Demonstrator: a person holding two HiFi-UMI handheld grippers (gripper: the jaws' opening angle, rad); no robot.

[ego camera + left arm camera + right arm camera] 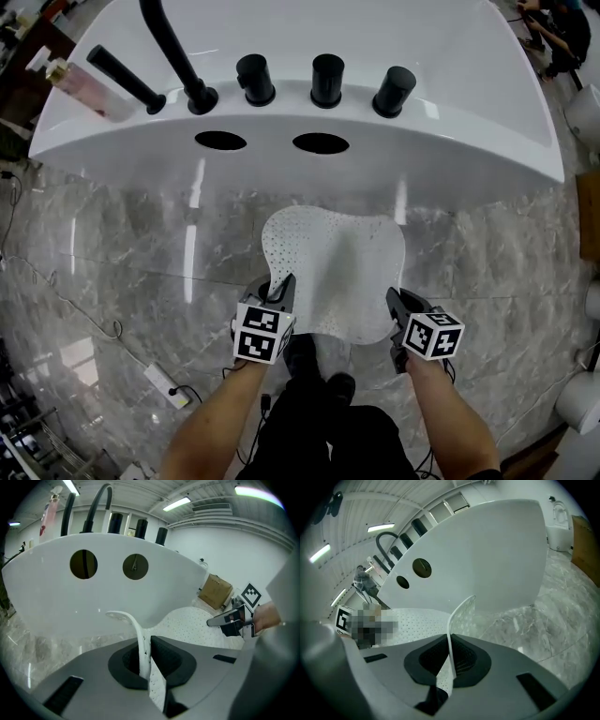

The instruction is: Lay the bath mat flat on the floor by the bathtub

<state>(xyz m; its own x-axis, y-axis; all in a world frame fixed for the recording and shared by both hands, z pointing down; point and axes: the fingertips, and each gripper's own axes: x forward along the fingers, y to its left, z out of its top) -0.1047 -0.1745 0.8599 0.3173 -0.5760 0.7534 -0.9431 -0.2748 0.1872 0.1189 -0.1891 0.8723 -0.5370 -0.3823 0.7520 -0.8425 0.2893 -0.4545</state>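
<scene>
Ok, left gripper [281, 289] clamped on bath mat [337, 267] near-left corner; right gripper [397, 306] clamped on near-right; mat spreads ahead over floor [122, 253] toward bathtub [450, 155]; far edge possibly grounded.

Your scene's bright: ceiling tubes [177, 503] overhead, glare streaks on floor [141, 253]. Gripper views fisheye-warped with black corners; head view sharp.

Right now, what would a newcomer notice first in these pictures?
The white dotted mat is spread out over the marble floor in front of the tub, its near corners pinched by the left gripper and the right gripper. The big white tub fills the top of the head view, with black taps in a row on its rim.
</scene>
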